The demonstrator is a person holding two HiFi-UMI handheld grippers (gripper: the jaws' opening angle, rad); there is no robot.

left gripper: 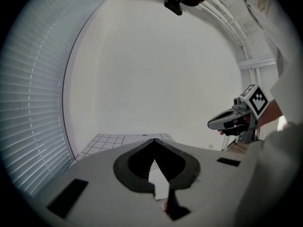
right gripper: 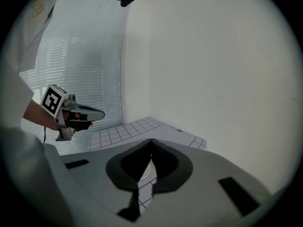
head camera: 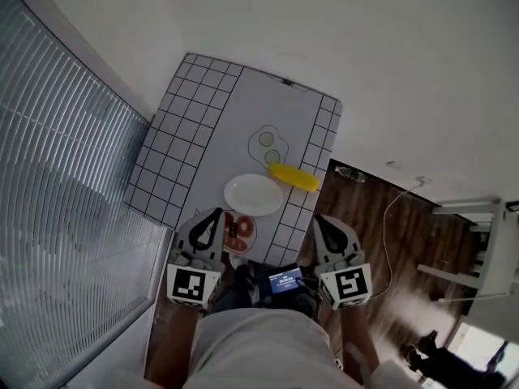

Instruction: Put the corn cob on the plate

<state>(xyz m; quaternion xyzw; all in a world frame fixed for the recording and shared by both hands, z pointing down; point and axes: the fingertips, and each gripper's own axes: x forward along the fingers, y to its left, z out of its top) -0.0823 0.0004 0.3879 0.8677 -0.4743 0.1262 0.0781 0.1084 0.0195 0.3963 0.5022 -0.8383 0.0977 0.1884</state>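
The yellow corn cob [head camera: 294,177] lies on the table near its right edge, just right of the empty white plate [head camera: 253,194]. My left gripper [head camera: 216,213] hovers at the table's near edge, below and left of the plate, jaws shut with nothing in them [left gripper: 154,140]. My right gripper [head camera: 319,219] hangs off the table's near right corner, short of the corn cob, also shut and empty [right gripper: 151,141]. Through the closed jaws the right gripper view shows a sliver of the plate [right gripper: 143,172]. Each gripper view catches the other gripper from the side.
The table [head camera: 203,104] wears a white cloth with a black grid border. A flat fried-egg shape [head camera: 269,146] lies behind the plate, and a small red-patterned dish [head camera: 240,230] in front of it. Window blinds [head camera: 57,217] run along the left; wooden floor with a cable [head camera: 397,217] lies right.
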